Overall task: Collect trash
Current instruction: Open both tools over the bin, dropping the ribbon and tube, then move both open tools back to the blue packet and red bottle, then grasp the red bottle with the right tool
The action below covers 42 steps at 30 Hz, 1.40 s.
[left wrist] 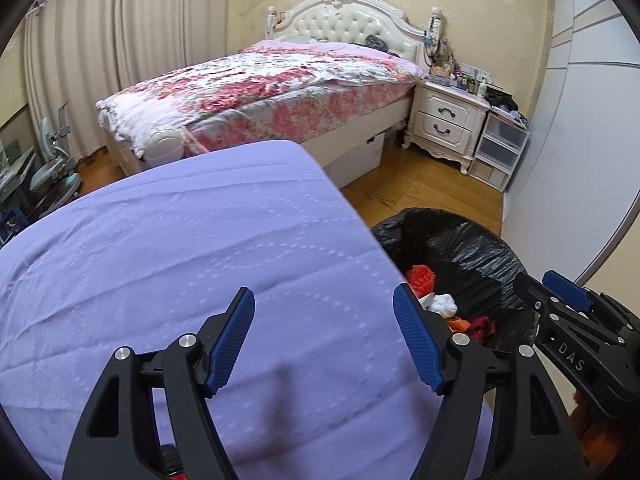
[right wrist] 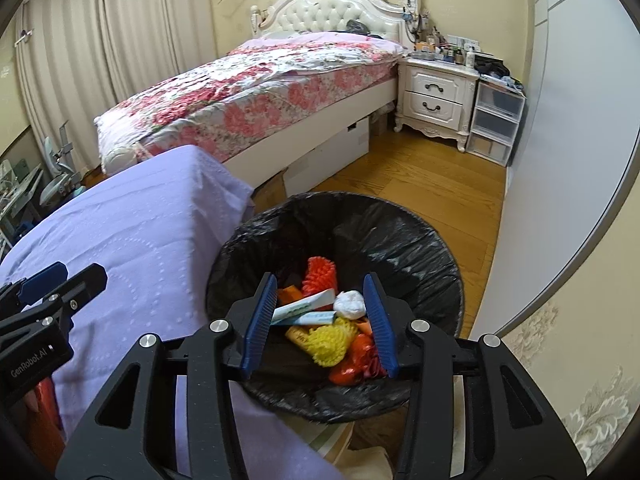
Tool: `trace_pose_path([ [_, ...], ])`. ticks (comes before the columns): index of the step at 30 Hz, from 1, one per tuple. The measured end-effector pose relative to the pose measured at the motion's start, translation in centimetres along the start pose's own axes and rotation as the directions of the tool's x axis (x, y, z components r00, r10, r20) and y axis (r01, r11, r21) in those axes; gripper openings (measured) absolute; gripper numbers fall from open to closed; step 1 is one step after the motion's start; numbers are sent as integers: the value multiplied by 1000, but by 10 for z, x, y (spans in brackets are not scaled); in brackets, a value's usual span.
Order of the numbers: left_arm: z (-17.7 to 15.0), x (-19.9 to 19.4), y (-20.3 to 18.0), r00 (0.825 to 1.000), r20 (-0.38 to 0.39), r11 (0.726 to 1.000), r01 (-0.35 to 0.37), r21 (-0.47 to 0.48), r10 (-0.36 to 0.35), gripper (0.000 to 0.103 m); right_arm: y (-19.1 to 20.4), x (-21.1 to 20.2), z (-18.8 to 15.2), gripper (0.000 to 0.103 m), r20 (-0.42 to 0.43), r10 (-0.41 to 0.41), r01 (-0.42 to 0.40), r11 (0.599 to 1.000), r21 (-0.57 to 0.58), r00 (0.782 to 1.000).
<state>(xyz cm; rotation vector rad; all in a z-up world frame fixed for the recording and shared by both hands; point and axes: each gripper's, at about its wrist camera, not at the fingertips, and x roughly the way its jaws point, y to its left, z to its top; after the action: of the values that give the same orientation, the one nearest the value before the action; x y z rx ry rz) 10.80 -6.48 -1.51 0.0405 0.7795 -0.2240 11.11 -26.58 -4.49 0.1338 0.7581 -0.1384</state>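
Note:
A bin lined with a black bag (right wrist: 420,240) stands on the floor beside a table under a purple cloth (left wrist: 180,260). It holds trash: an orange foam net (right wrist: 318,274), a yellow foam net (right wrist: 330,342), a crumpled white tissue (right wrist: 350,305), a white and green wrapper (right wrist: 304,308) and red wrappers (right wrist: 356,364). My right gripper (right wrist: 322,320) is open and empty above the bin. My left gripper (left wrist: 324,340) is open and empty above the purple cloth, left of the bin (left wrist: 460,252). The right gripper also shows in the left wrist view (left wrist: 556,294).
A bed with a floral cover (right wrist: 260,80) stands behind. A white nightstand (right wrist: 436,98) and plastic drawers (right wrist: 494,124) are at the back right. A grey wardrobe door (right wrist: 560,160) runs along the right. Wooden floor (right wrist: 420,176) lies between bin and bed.

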Motion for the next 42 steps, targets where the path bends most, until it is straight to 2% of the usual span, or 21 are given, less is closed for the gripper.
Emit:
trace_pose_path([
  [14,-48,-54,87,993,-1,986,-121,-118,121,70,80,-43,-31,45,-18,156,-157,977,-143,988],
  [29,-98,-82,163,973,-53,941,-231,-246,225,70,178,-68,-71,45,-104,292,-309,894,-323,951],
  [36,-108,-84,182,971,-69,926,-239,-293,229,70,208,-65,-87,45,-162,309,-349,858,-378,937],
  [38,-108,-83,182,972,-67,926,-236,-294,226,70,213,-63,-90,43,-177,308,-354,853,-383,935],
  [40,-107,-82,180,973,-65,929,-233,-287,224,70,217,-58,-92,31,-192,304,-357,850,-388,933],
  [42,-106,-80,178,974,-65,932,-228,-282,219,70,217,-55,-94,26,-202,300,-358,849,-389,932],
])
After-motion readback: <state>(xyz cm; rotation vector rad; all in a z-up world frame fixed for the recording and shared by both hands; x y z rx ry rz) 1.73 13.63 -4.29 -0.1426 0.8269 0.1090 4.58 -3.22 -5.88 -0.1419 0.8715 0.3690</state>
